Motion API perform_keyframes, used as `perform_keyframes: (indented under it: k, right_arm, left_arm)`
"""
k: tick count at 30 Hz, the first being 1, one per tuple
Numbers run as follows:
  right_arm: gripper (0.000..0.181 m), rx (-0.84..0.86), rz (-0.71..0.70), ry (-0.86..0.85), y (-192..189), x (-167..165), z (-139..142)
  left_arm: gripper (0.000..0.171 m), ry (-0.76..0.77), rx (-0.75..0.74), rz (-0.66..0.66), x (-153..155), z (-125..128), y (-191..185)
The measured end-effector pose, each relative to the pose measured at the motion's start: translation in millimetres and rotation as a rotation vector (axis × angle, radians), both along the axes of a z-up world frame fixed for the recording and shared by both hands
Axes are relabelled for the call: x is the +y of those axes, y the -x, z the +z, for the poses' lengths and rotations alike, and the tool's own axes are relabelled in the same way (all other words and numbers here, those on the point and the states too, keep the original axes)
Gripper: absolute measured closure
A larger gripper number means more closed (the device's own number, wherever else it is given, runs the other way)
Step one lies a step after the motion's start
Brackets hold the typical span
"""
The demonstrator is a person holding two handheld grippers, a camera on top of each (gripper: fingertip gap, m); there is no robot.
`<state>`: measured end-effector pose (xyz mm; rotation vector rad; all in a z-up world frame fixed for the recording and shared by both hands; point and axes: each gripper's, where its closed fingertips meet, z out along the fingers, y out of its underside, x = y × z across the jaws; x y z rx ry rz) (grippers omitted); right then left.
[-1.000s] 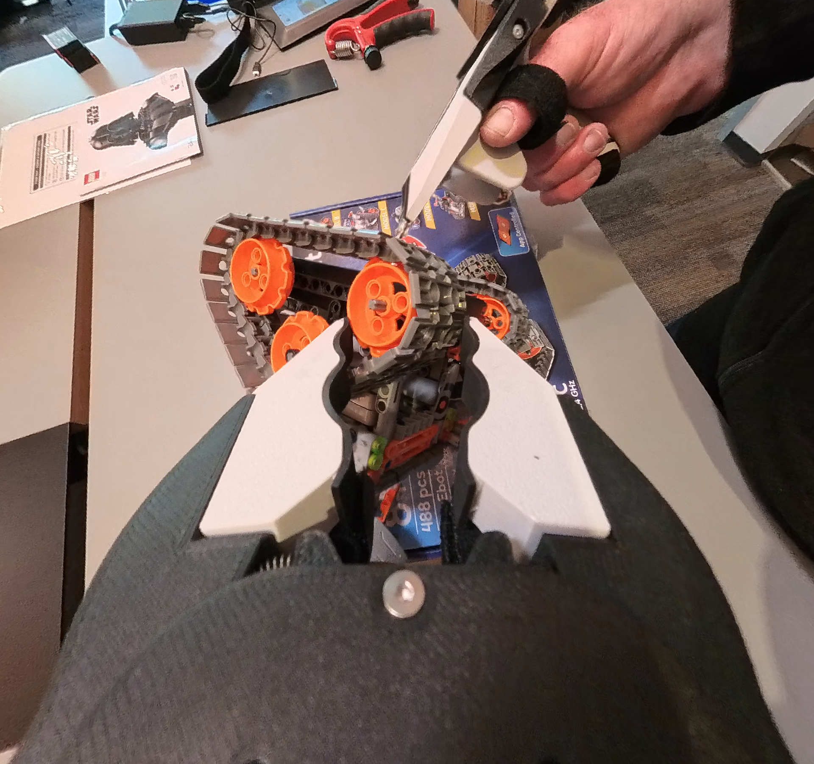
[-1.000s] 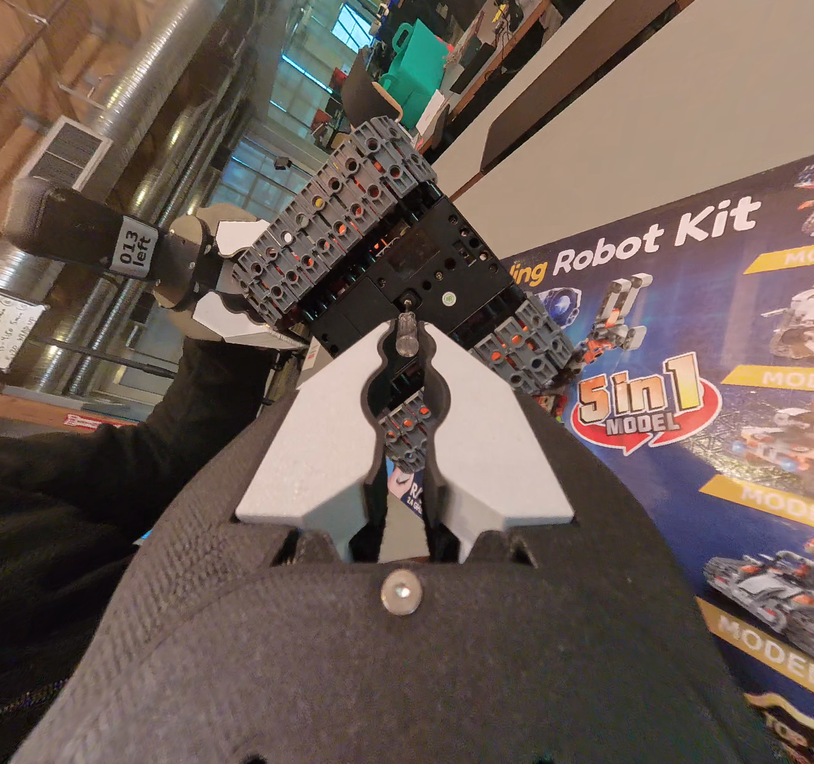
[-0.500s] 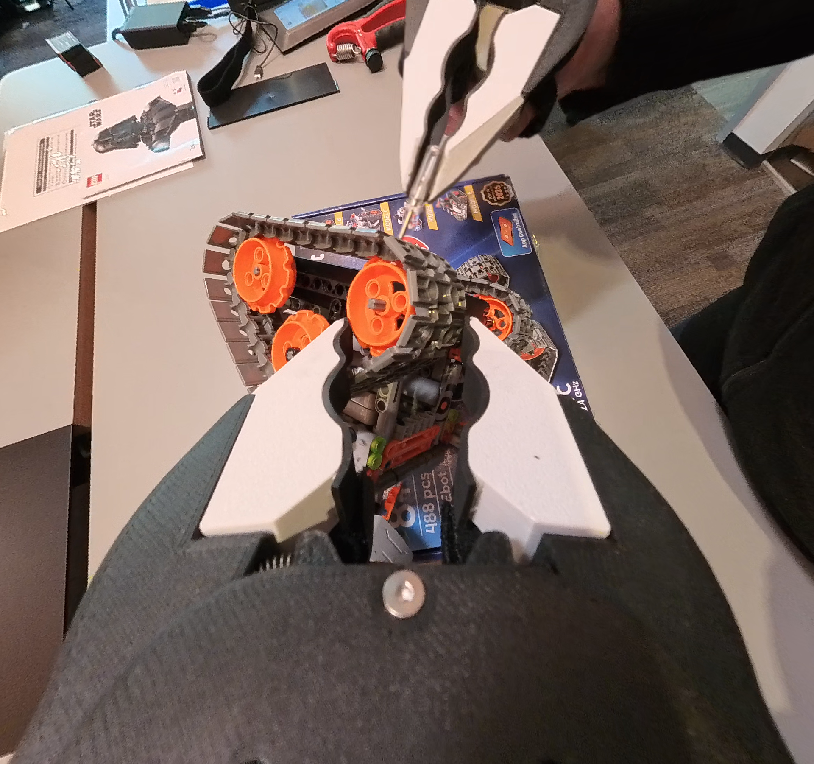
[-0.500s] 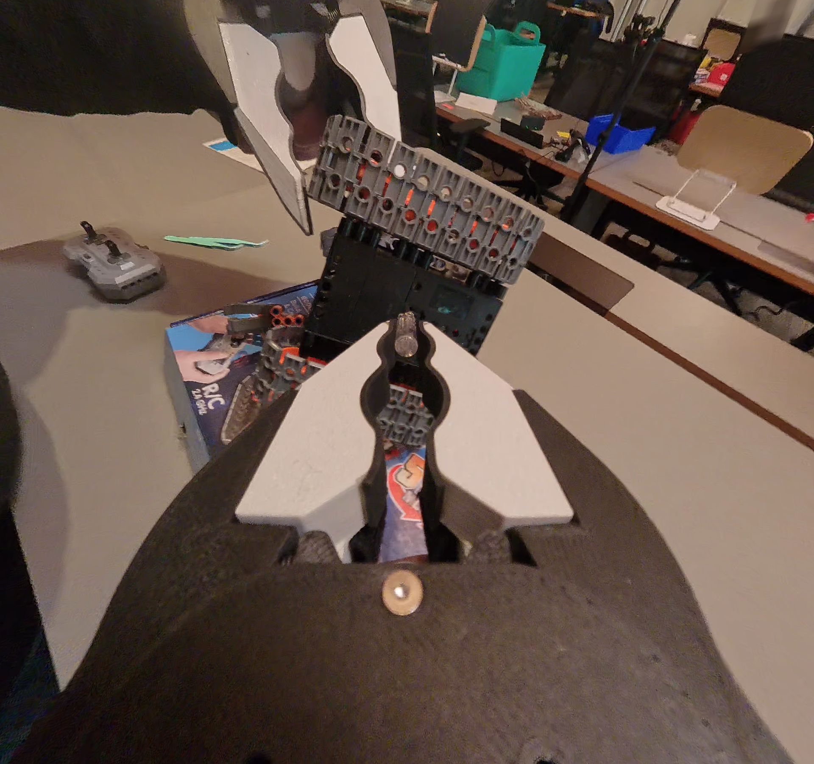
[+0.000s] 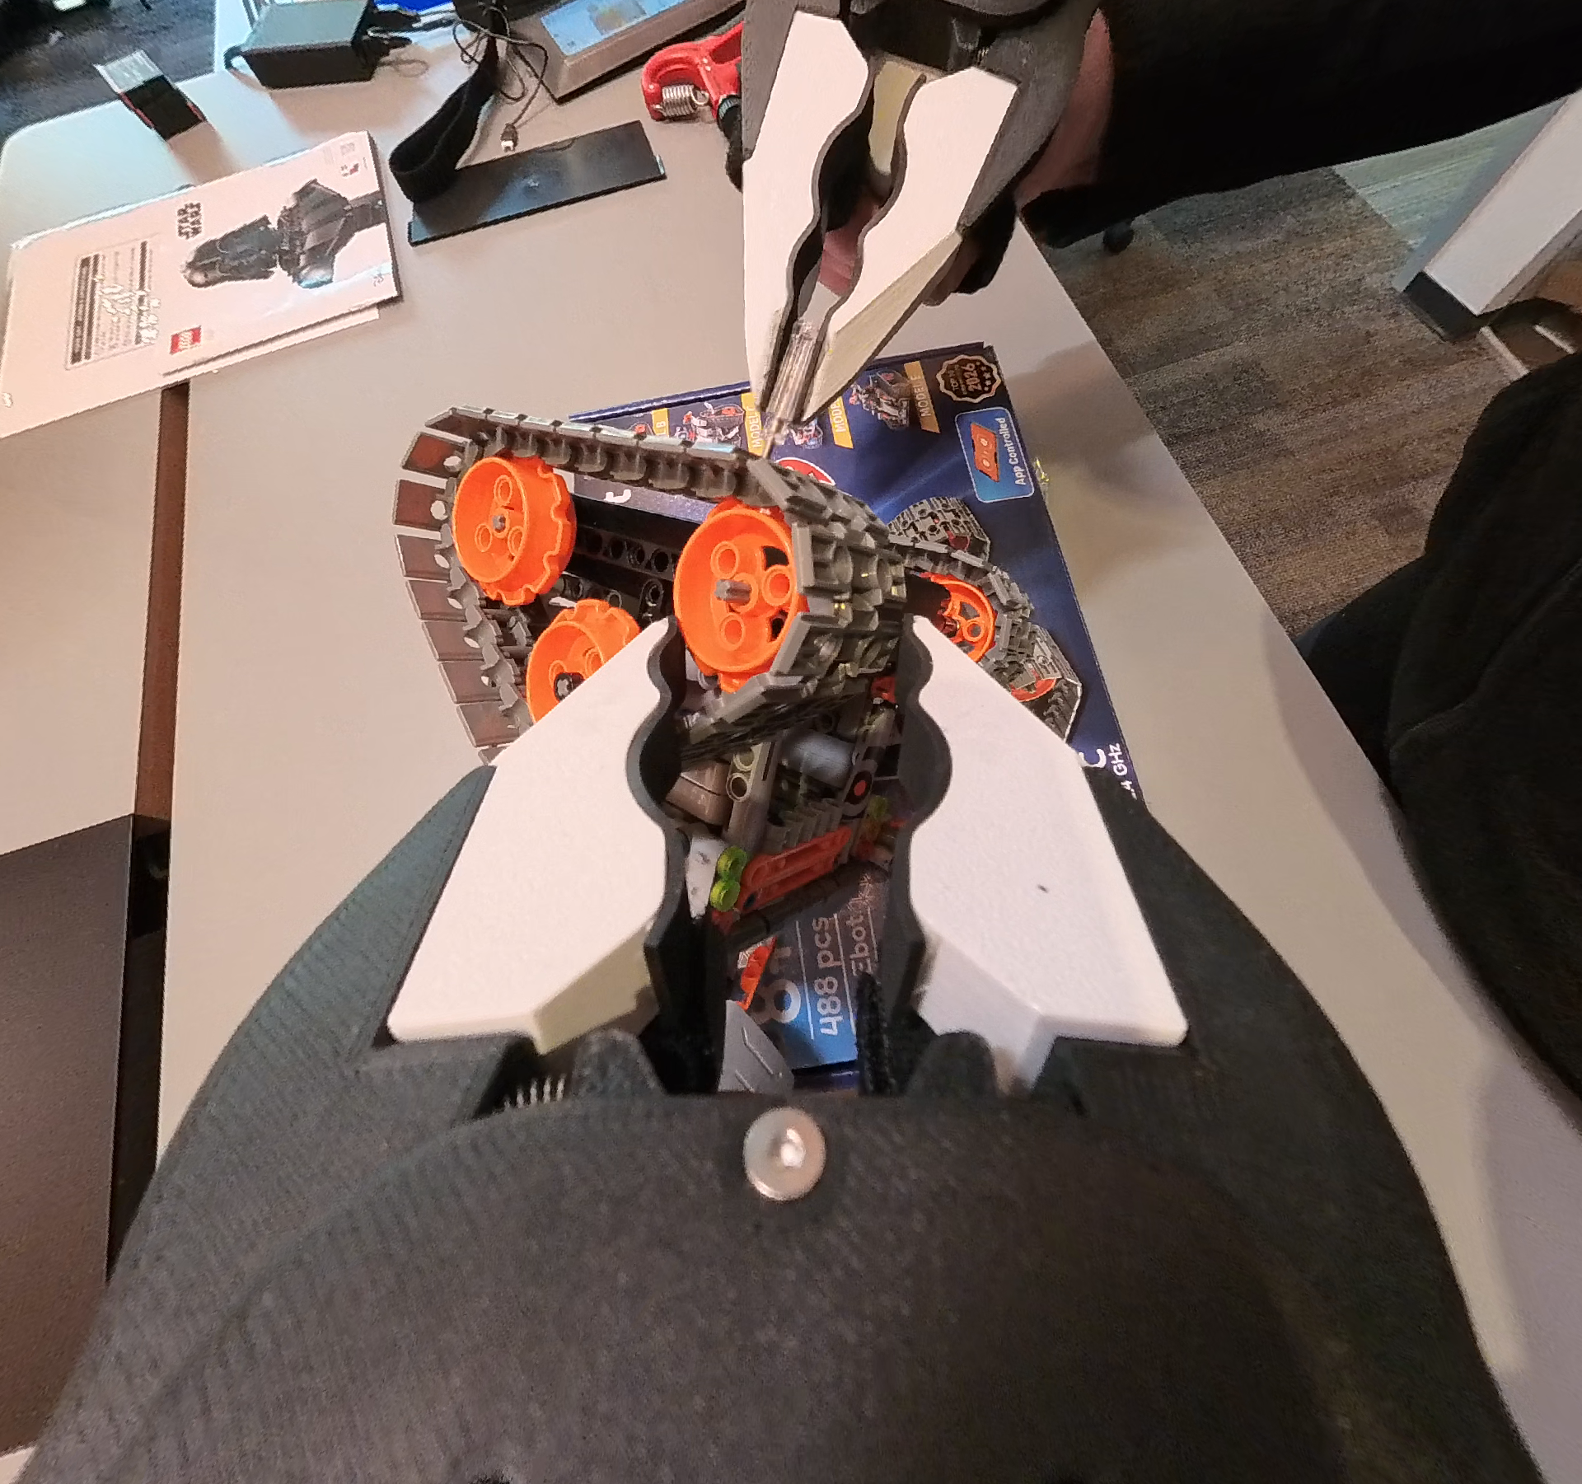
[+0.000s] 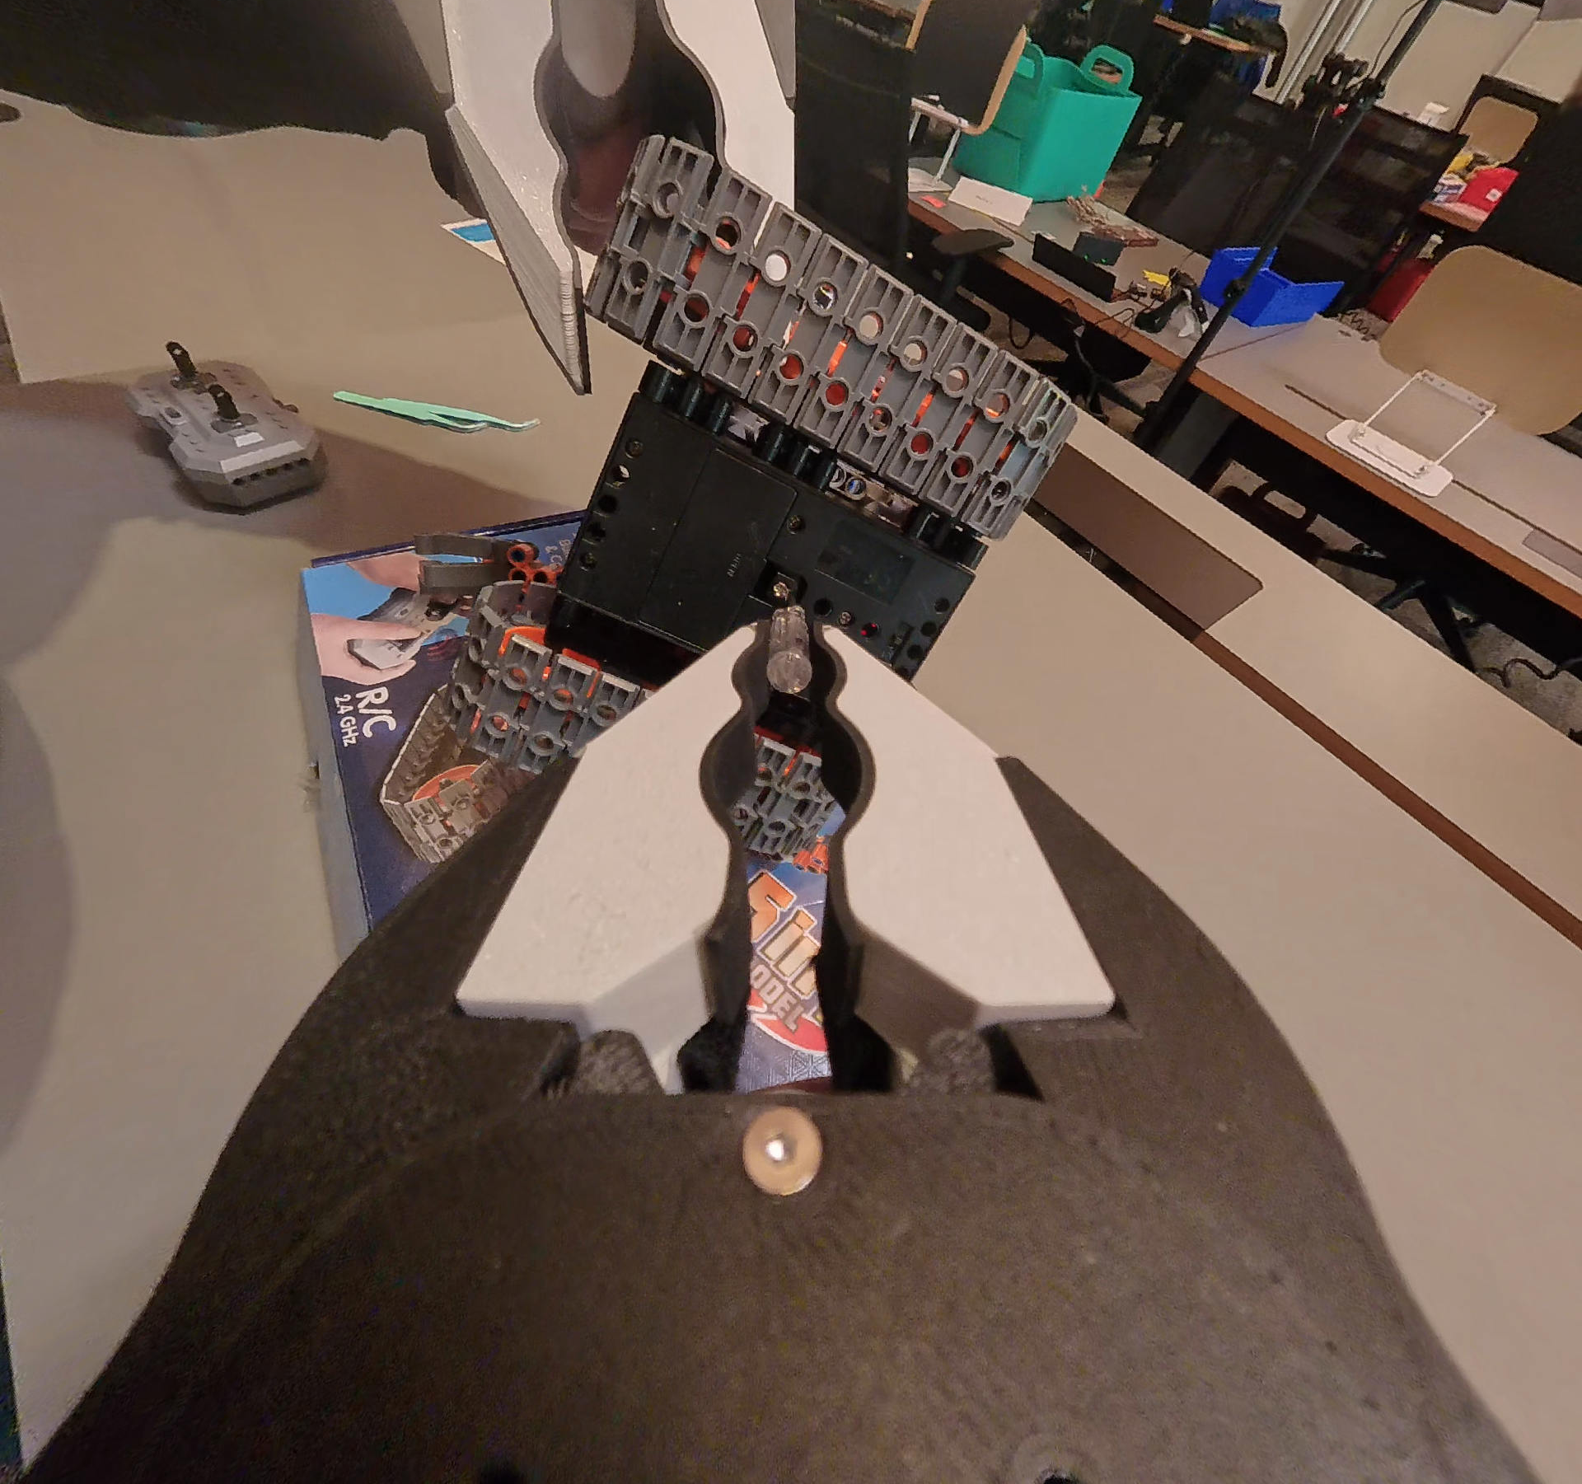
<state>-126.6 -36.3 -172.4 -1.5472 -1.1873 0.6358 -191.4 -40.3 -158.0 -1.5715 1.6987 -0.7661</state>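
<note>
My left gripper (image 5: 788,630) is shut on a tracked brick vehicle (image 5: 736,587) with orange wheels and grey tracks, and holds it tilted above a blue kit box (image 5: 959,450). My right gripper (image 5: 788,407) comes down from above, shut on a small clear-handled screwdriver (image 5: 792,368). In the right wrist view, my right gripper (image 6: 783,638) holds the screwdriver (image 6: 786,655) with its tip on the vehicle's black battery box (image 6: 728,553). A left gripper finger (image 6: 514,184) clamps the grey track (image 6: 839,330).
A grey remote controller (image 6: 227,441) and green tweezers (image 6: 437,413) lie on the table behind the box. A booklet (image 5: 205,270), a black plate (image 5: 535,180) and a red tool (image 5: 693,77) lie farther off. The table edge (image 5: 1198,501) runs along the right.
My right gripper has swung round from side-on to facing the vehicle's battery box, with the screwdriver tip kept on it. My left gripper and the vehicle have hardly moved.
</note>
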Motion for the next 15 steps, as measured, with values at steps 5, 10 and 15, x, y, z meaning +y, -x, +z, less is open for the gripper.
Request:
perform_keyframes:
  k: [5, 10, 15]
  right_arm:
    - [0.176, -0.007, 0.012, -0.004, 0.4, 0.3, -1.3]
    - [0.176, -0.004, 0.015, -0.011, -1.4, -1.4, 1.2]
    - [0.176, -0.007, 0.013, -0.018, -0.8, -0.9, -0.1]
  left_arm:
    - [0.125, 0.000, -0.002, 0.003, -0.8, 0.0, 0.4]
    - [0.125, 0.000, 0.002, 0.001, -1.0, 0.3, 0.5]
    - [0.125, 0.000, 0.003, -0.001, -0.8, 0.8, 0.4]
